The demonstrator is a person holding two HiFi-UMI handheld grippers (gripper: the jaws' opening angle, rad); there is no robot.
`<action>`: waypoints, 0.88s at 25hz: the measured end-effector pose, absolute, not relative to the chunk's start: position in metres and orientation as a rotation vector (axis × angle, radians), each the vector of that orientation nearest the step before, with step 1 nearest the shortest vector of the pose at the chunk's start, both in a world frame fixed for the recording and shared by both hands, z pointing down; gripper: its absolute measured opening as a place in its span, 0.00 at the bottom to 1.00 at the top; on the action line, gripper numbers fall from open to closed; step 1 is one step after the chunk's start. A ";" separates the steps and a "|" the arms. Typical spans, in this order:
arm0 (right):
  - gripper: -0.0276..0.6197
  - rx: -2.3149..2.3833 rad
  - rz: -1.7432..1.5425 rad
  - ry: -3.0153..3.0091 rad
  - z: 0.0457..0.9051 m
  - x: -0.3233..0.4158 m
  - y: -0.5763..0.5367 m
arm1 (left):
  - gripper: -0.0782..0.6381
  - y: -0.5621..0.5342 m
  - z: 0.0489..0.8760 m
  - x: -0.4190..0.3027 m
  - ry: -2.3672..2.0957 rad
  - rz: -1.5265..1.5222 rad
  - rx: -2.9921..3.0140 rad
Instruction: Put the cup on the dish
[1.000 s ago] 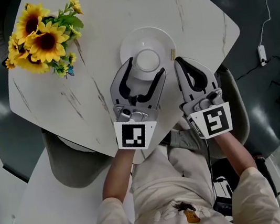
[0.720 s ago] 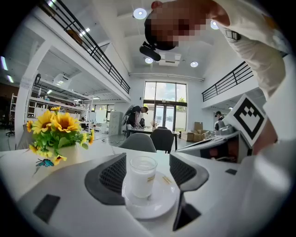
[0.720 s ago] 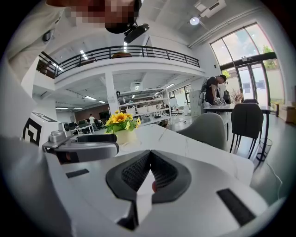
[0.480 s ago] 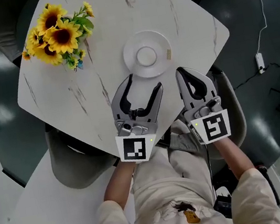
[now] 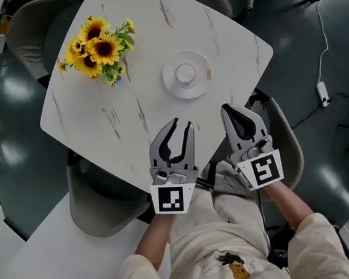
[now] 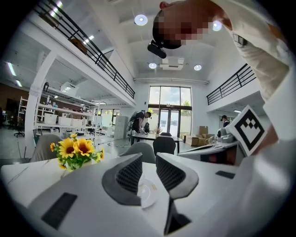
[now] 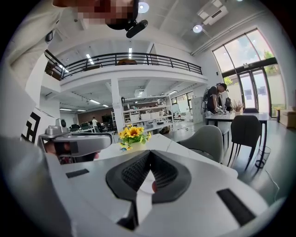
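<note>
Placement judged complete: the cup [image 5: 185,73] stands on the dish [image 5: 201,86]. The left gripper [image 5: 181,125] has just been closing, jaws narrowly parted on nothing; the right gripper [image 5: 228,108] has jaws together, empty. Next, probably only parking both clear.

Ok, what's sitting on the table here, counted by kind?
Cup: 1
Dish: 1
Bunch of sunflowers: 1
Total: 3
</note>
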State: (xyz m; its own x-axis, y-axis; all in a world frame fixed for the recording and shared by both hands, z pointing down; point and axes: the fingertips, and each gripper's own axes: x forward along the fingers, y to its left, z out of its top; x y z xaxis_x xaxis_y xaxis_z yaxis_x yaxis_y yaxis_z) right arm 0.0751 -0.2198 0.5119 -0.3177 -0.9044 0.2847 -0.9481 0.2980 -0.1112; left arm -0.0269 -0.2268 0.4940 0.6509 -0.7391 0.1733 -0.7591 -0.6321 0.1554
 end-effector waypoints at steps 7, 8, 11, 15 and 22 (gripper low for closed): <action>0.05 1.764 0.369 -2.403 0.468 0.071 -0.188 | 0.12 -0.188 0.452 -0.028 -1.192 0.090 2.647; 0.05 1.763 0.359 -2.407 0.462 0.070 -0.184 | 0.12 -0.182 0.446 -0.028 -1.186 0.084 2.647; 0.05 1.744 0.347 -2.443 0.442 0.059 -0.172 | 0.12 -0.166 0.431 -0.028 -1.167 0.075 2.642; 0.05 1.691 0.296 -2.487 0.418 0.046 -0.155 | 0.12 -0.149 0.412 -0.029 -1.141 0.077 2.660; 0.05 1.642 0.313 -2.556 0.376 0.031 -0.115 | 0.12 -0.121 0.374 -0.042 -1.167 0.077 2.666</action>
